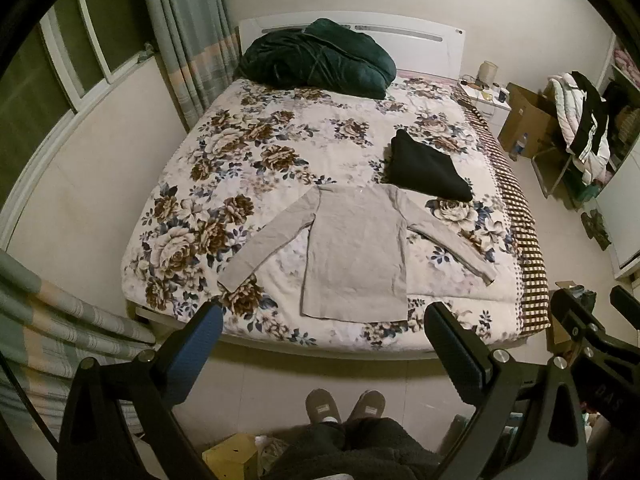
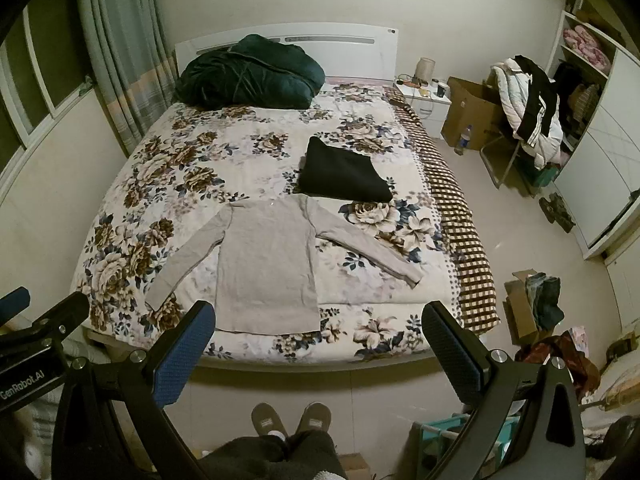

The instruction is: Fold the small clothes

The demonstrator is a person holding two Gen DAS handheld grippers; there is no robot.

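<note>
A small beige long-sleeved shirt (image 1: 354,256) lies flat near the foot of the floral-covered bed (image 1: 224,168), sleeves spread out to both sides; it also shows in the right wrist view (image 2: 266,264). A folded black garment (image 1: 428,168) lies behind it to the right, also seen in the right wrist view (image 2: 344,174). My left gripper (image 1: 324,320) is open and empty, held above the floor before the bed's foot edge. My right gripper (image 2: 318,320) is open and empty, level with the left one and to its right.
A dark green bundle of bedding (image 1: 320,60) sits at the headboard. Curtains (image 1: 188,36) hang at the left. A nightstand (image 2: 426,98), cardboard box (image 2: 470,112), a chair heaped with clothes (image 2: 528,108) and a wardrobe (image 2: 600,160) stand at the right. The person's slippered feet (image 1: 344,406) are on the floor.
</note>
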